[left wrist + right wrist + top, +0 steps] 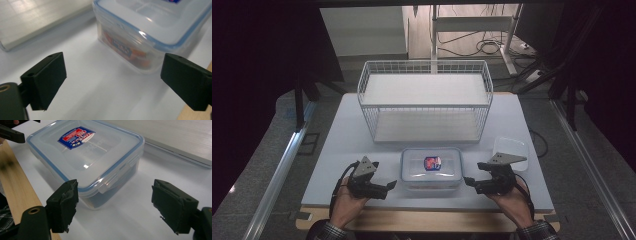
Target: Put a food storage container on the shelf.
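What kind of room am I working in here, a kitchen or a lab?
Likely a lab or recording bay, not a kitchen: dark curtains flank the white table, loose cables lie on the floor behind, and metal rails run alongside.

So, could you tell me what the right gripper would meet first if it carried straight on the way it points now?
Most likely the clear lidded container. The right gripper, jaws open, points at the container's near corner and latch side across bare table; the exact contact point is hard to judge.
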`<act>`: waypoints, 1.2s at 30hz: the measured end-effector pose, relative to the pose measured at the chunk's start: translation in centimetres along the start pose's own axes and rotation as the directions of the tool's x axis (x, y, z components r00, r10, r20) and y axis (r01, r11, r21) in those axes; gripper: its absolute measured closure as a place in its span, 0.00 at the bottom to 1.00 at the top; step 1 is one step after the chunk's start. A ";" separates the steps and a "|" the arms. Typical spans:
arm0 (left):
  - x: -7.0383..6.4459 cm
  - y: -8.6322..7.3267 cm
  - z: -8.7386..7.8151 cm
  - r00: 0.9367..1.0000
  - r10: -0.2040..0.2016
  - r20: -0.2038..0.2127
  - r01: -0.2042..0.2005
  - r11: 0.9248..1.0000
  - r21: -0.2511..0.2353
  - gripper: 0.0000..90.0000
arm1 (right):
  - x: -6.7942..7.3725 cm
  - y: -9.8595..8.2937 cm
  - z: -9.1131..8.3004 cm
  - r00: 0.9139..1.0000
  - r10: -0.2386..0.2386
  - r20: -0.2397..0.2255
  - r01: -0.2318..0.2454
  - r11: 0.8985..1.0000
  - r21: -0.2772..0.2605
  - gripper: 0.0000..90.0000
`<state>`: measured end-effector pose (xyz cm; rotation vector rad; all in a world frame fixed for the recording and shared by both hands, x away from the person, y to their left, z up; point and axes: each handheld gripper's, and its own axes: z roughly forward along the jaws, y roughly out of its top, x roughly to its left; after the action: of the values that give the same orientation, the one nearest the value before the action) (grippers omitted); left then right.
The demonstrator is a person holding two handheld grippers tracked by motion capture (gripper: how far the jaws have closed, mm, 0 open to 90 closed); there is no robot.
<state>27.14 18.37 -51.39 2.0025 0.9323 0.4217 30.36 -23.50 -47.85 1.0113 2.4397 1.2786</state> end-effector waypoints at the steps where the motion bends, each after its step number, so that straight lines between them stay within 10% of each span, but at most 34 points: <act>1: 0.2 0.0 0.0 1.000 -0.007 -0.005 0.007 1.000 -0.005 0.06 | 0.0 0.0 0.0 1.000 0.005 0.001 -0.005 1.000 0.000 0.23; 6: 0.8 0.3 0.1 0.996 -0.080 0.028 0.081 0.996 -0.026 0.06 | 0.0 0.4 0.3 1.000 0.022 0.015 -0.022 1.000 0.006 0.21; 13: 0.3 2.3 1.2 0.995 -0.085 0.048 0.080 0.993 0.087 0.06 | 0.0 1.3 1.2 0.998 0.068 -0.016 -0.067 0.996 0.062 0.19; 22: 1.3 3.2 2.7 0.982 -0.111 0.151 0.097 0.990 0.100 0.05 | -0.2 2.2 2.8 0.994 0.087 -0.069 -0.082 0.994 0.071 0.13; 28: 1.7 4.0 5.0 0.945 -0.174 0.275 0.140 0.980 0.140 0.01 | -0.6 2.5 4.7 0.986 0.126 -0.106 -0.111 0.985 0.135 0.08; 32: 1.5 4.2 6.5 0.902 -0.212 0.376 0.151 0.971 0.186 0.00 | -0.8 2.6 5.9 0.970 0.185 -0.155 -0.159 0.974 0.162 0.04; 36: 1.7 4.0 6.9 0.883 -0.255 0.395 0.185 0.961 0.206 0.00 | -1.4 2.6 6.5 0.951 0.241 -0.191 -0.207 0.961 0.183 0.04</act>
<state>34.22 14.37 -52.09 1.9902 0.9255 -0.2167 35.67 -19.25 -49.87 1.2897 2.6885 1.3369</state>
